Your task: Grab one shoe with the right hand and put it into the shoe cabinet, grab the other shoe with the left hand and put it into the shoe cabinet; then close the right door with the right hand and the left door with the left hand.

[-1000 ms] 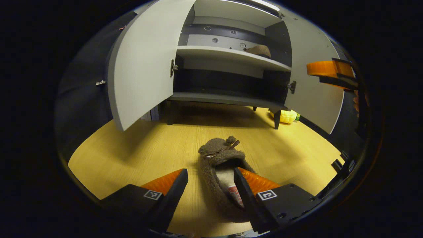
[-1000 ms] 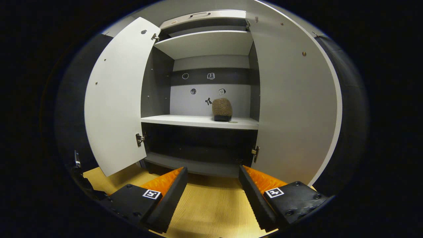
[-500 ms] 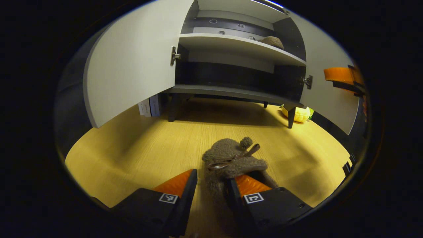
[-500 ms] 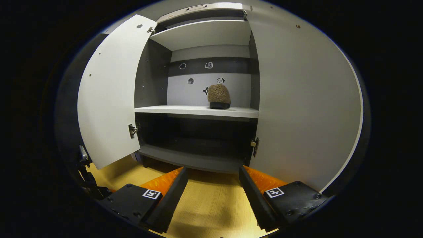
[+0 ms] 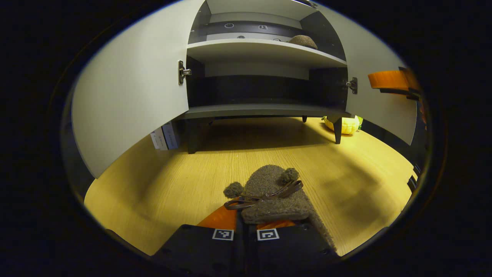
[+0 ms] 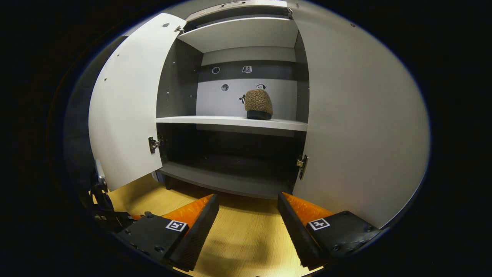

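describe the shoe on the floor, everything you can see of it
The shoe is a brown fuzzy slipper, woolly like fleece, with two small pompoms and a thin brown bow across its top. It lies on the yellow wood floor before the open cabinet, toe toward it. The left tool is shut on its near end, both fingers pressing.

The shoe cabinet (image 5: 265,57) is viewed from low over the floor (image 5: 161,181) in the left gripper view, at 12 o'clock and farther off, and nearer and head-on in the right gripper view, its open shelf (image 6: 230,121) being shared.
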